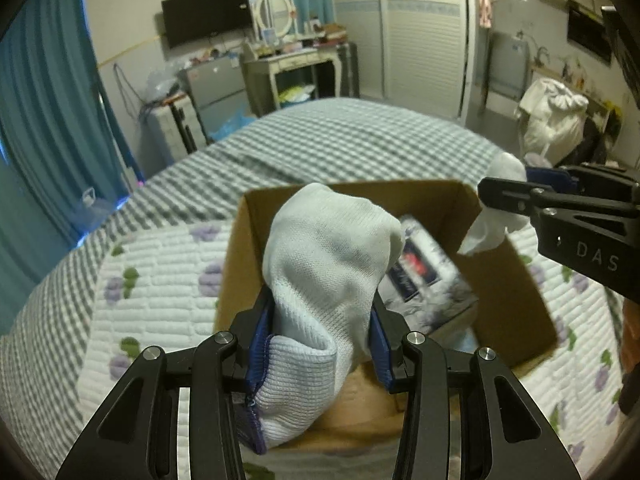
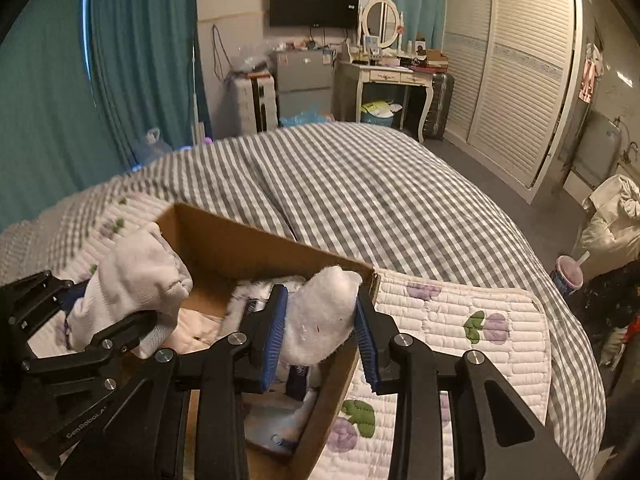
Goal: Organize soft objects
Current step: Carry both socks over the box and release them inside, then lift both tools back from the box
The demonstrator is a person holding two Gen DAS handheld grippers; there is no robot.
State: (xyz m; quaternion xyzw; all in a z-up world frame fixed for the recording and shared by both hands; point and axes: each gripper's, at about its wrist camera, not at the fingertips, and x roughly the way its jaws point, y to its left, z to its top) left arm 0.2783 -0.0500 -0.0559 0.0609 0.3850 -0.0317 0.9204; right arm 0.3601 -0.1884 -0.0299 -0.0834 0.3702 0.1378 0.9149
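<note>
My left gripper [image 1: 320, 344] is shut on a white sock [image 1: 324, 264] with a blue cuff and holds it over an open cardboard box [image 1: 508, 280]. My right gripper [image 2: 320, 332] is shut on a second white sock [image 2: 320, 320] above the box's right wall [image 2: 340, 384]. The left gripper and its sock [image 2: 140, 284] show at the left of the right wrist view. The right gripper [image 1: 520, 188] and its sock [image 1: 496, 228] show at the right of the left wrist view. Folded soft items [image 1: 424, 276] lie inside the box.
The box sits on a white quilted mat with purple flowers [image 2: 460, 320] on a grey checked bed [image 2: 360, 192]. A purple cup with a straw [image 2: 570, 272] stands to the bed's right. A dressing table [image 2: 384, 76], wardrobe [image 2: 512, 72] and teal curtains [image 2: 60, 80] stand beyond.
</note>
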